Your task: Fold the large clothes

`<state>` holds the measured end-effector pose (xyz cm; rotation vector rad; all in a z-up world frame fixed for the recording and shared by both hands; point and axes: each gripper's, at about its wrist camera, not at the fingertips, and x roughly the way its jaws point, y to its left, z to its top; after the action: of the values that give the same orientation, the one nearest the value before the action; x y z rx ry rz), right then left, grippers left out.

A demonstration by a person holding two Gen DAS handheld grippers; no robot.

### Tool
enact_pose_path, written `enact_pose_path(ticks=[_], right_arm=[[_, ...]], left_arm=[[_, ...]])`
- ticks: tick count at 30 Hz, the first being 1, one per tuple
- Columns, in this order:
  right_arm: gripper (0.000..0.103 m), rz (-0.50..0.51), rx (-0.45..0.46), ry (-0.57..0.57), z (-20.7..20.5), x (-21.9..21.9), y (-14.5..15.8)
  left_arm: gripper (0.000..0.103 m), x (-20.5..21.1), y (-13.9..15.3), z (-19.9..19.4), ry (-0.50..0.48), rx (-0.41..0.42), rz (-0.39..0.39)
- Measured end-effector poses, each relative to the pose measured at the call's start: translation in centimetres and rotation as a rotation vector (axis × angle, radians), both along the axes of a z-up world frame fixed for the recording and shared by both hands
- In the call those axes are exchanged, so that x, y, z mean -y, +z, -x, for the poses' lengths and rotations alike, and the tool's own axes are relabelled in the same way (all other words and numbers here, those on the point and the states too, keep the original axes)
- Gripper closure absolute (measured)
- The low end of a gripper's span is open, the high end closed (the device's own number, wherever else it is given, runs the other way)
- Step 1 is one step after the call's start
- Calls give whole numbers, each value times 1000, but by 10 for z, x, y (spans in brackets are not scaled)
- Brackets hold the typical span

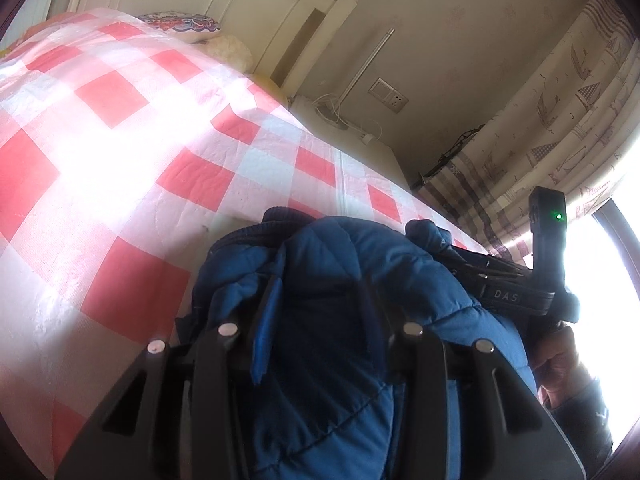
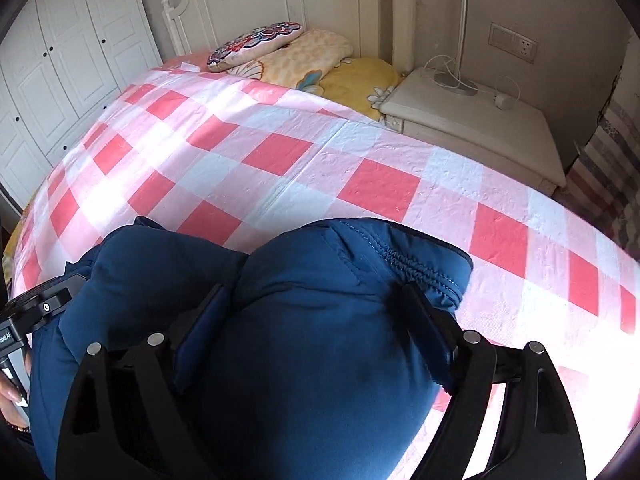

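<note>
A puffy blue quilted jacket (image 1: 332, 280) is bunched up over the near edge of the bed. My left gripper (image 1: 320, 300) is shut on a thick fold of it; the padding bulges between and over the fingers (image 1: 266, 320). My right gripper (image 2: 316, 312) is shut on another thick part of the jacket (image 2: 312, 300), near an elastic-stitched cuff or hem (image 2: 420, 268). The right gripper's body (image 1: 516, 292) shows at the right of the left wrist view, and the left gripper's body (image 2: 36, 312) at the left of the right wrist view. Both sit close together.
The bed is covered by a red, pink and white checked sheet (image 2: 280, 152). Pillows (image 2: 256, 44) and a yellow blanket (image 2: 356, 80) lie by the headboard. A white nightstand (image 2: 480, 124) with cables stands to the right. White wardrobe doors (image 2: 60, 60) stand at left, and a curtain (image 1: 560, 120) hangs at right.
</note>
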<state>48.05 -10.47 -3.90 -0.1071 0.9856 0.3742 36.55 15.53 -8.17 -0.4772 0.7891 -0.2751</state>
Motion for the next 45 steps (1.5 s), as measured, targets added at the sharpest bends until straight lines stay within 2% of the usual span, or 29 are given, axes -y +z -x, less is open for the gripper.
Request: enact_pose_path(ticks=[2,4,6,7,8,10,13,15,17,18,21,23,26,27,29,31,33,34,35,37,39,41,42,44,45], right_arm=[[24,-38,99,-9,24,3,29],[24,-103,149,29,51,2,48],[23,-60,150,91,72,-11,48],[18,4,143,118,78,-21,38],[17,68,108,126,81,-29,20],[15,24,98,85,83,-26,4],[16,35,56,45,86,-24,18],[16,31,110,41,109,-28,37],[16,9,167,82,141,-38,49],[16,33,185,106,158,-46,51],[11,152,223,197,203,-76,35],[10,231,277,200,219,-89,22],[10,177,203,169,214,-82,29],[10,191,215,150,219,-81,33],[10,226,308,150,246,-88,43],[10,208,372,149,275,-91,44],[10,209,307,180,288,-98,21],[10,245,340,181,294,-102,6],[8,236,399,173,301,-100,-1],[8,163,391,140,301,-90,-4],[8,163,379,127,304,-88,-4],[8,171,384,125,307,-88,-4],[7,162,384,125,307,-88,-5],[4,149,383,125,307,-88,-6],[4,152,385,123,307,-90,-6]], left_arm=[[63,1,0,0,2,0,-12],[63,1,1,0,3,1,-13],[63,1,1,0,2,1,-13],[63,1,0,0,2,1,-13],[63,1,0,0,2,1,-12],[63,0,0,0,5,-1,-8],[63,0,0,1,2,-1,-6],[63,1,1,0,4,-1,-17],[63,0,0,0,4,-1,-9],[63,0,0,0,4,-1,-6],[63,-1,0,0,4,-1,-4],[62,-1,0,0,0,2,-4],[63,-1,-1,1,-3,5,1],[63,-1,-1,0,-5,1,3],[62,0,0,-1,-13,-4,-9],[62,2,0,-2,-20,-6,-26],[62,2,0,-2,-23,-9,-29],[62,2,0,-3,-23,-10,-29],[62,3,1,-2,-24,-6,-34],[62,5,3,-3,-31,-9,-55],[62,8,14,-6,-69,-37,-102],[50,12,39,-2,-64,-41,-185],[48,11,56,4,-63,7,-170],[34,13,88,16,-76,113,-125],[32,20,100,19,-83,148,-138]])
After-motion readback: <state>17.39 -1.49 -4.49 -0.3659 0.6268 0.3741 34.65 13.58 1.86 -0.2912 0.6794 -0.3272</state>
